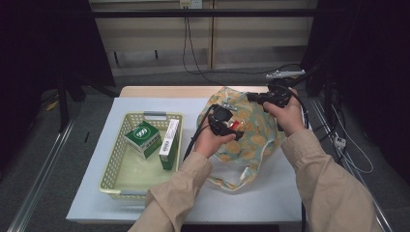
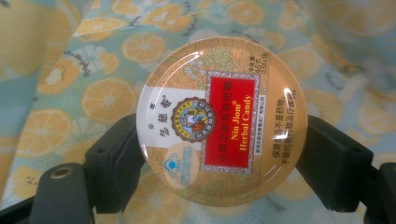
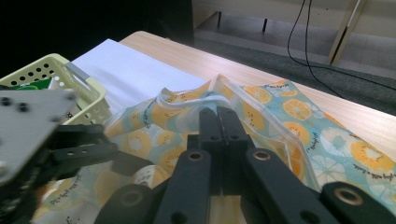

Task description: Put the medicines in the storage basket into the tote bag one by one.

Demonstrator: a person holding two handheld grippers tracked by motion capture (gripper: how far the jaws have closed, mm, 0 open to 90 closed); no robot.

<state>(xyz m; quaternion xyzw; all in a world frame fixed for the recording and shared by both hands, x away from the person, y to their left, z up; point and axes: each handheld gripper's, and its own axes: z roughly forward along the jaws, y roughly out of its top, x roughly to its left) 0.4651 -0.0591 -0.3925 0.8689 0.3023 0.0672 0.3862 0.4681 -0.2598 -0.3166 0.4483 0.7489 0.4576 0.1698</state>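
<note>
A round gold candy tin (image 2: 222, 121) with a red label sits between the jaws of my left gripper (image 2: 223, 144), which is shut on its rim. In the high view that gripper (image 1: 227, 126) holds the tin (image 1: 234, 125) over a cloth bag (image 1: 251, 140) printed with orange slices. My right gripper (image 1: 253, 97) is shut on the bag's far rim. In the right gripper view its jaws (image 3: 219, 122) meet on the bag's white-edged rim (image 3: 187, 100), holding the mouth up. The bag's cloth (image 2: 107, 60) lies behind the tin.
A pale yellow basket (image 1: 112, 159) stands left of the bag on a white sheet (image 1: 270, 198). It holds a green box (image 1: 143, 137) and a white-and-green box (image 1: 169, 142). The basket's corner (image 3: 70, 77) shows in the right gripper view. Cables (image 1: 186, 43) hang beyond the table.
</note>
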